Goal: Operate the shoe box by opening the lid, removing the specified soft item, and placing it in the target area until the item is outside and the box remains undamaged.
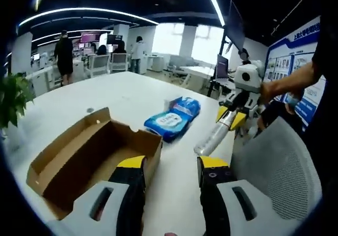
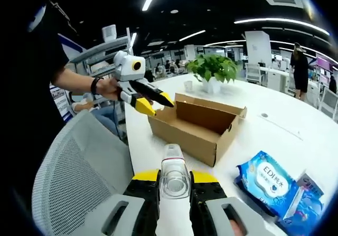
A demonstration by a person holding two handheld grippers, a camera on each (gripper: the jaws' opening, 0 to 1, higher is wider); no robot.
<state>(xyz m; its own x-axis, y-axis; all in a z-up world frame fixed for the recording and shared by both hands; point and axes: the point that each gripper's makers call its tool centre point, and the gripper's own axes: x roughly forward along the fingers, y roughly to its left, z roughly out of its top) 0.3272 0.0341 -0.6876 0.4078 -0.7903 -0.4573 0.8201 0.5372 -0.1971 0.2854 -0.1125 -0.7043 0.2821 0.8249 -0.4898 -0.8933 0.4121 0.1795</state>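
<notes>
The brown cardboard shoe box [image 1: 92, 154] stands open on the white table, and what I see of its inside is bare. In the right gripper view the box [image 2: 198, 122] sits just beyond my jaws. A blue pack of wet wipes [image 1: 171, 120] lies right of the box, outside it; the same pack [image 2: 269, 186] lies on the table at lower right. My left gripper [image 1: 171, 170] is open, low by the box's near corner, with nothing between its jaws. My right gripper [image 2: 175, 175] is shut on a clear plastic bottle [image 2: 174, 172]. Seen from the left, the right gripper [image 1: 230, 117] hangs over the table edge, bottle [image 1: 211, 138] pointing down.
A grey mesh chair [image 1: 277, 167] stands at the table's near edge, its back [image 2: 79, 178] left of my right gripper. A potted plant [image 2: 214, 67] and a white cup [image 2: 188, 85] stand beyond the box. A second blue packet [image 2: 305, 204] lies beside the wipes. People stand far behind.
</notes>
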